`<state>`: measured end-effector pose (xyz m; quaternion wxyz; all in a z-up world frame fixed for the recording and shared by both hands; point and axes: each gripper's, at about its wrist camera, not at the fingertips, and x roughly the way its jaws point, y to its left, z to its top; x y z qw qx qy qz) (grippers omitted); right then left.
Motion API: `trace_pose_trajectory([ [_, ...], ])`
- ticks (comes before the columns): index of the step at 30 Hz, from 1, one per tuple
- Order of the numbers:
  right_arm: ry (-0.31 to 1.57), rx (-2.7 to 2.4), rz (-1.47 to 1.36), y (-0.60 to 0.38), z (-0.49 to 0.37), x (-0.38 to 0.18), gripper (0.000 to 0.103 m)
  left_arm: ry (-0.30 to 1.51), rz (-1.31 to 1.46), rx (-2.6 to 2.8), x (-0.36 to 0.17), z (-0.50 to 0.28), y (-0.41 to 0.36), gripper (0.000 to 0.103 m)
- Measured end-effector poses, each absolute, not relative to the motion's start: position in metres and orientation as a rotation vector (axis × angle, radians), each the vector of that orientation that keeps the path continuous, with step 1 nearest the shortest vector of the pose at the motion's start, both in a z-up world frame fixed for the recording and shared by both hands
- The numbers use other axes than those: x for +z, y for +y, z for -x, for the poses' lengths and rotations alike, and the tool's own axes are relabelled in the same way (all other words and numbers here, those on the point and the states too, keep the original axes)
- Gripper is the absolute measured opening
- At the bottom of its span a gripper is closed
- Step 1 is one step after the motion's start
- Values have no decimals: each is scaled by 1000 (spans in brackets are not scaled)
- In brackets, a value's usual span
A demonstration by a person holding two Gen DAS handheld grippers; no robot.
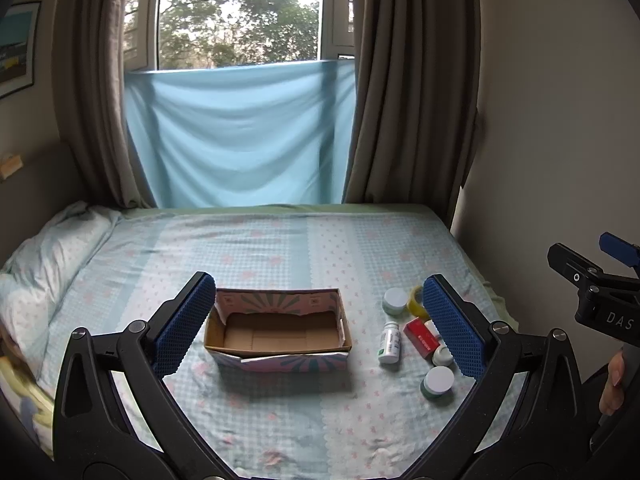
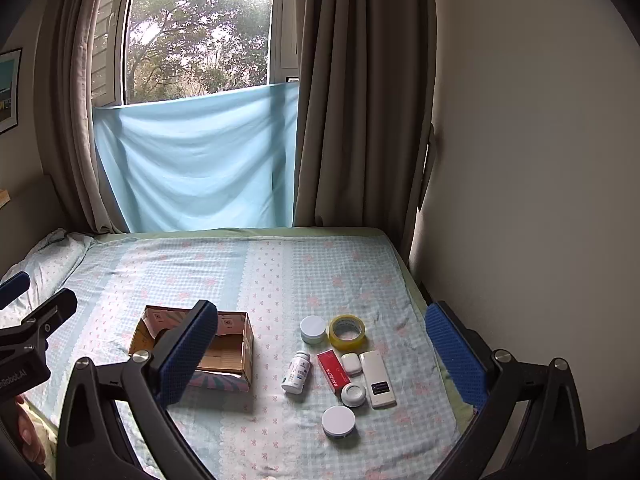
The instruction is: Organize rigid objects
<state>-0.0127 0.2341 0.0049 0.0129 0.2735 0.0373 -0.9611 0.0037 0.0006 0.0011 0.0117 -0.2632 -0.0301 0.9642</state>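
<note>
An open, empty cardboard box (image 1: 278, 330) (image 2: 228, 346) sits on the bed. Right of it lie a white pill bottle (image 2: 296, 372) (image 1: 389, 342), a red box (image 2: 333, 369) (image 1: 421, 337), a yellow tape roll (image 2: 347, 332), two white-lidded jars (image 2: 313, 329) (image 2: 339, 421), a small open jar (image 2: 353, 395), a white case (image 2: 351, 363) and a white remote (image 2: 377, 379). My left gripper (image 1: 320, 320) is open and empty, above the box. My right gripper (image 2: 322, 354) is open and empty, above the small items.
The bed (image 2: 280, 272) has a light blue patterned sheet. A pillow (image 1: 48, 264) lies at the left. A wall (image 2: 520, 160) runs along the bed's right edge. Curtains and a window with blue cloth (image 1: 240, 136) stand behind the bed.
</note>
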Motion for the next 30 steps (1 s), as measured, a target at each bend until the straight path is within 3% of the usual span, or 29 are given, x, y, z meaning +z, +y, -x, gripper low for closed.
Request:
trace_pose_trajectory([
  [30,94,-2986,-841,235,6,4,103,-116,856,3003,-7,-5,1,103],
])
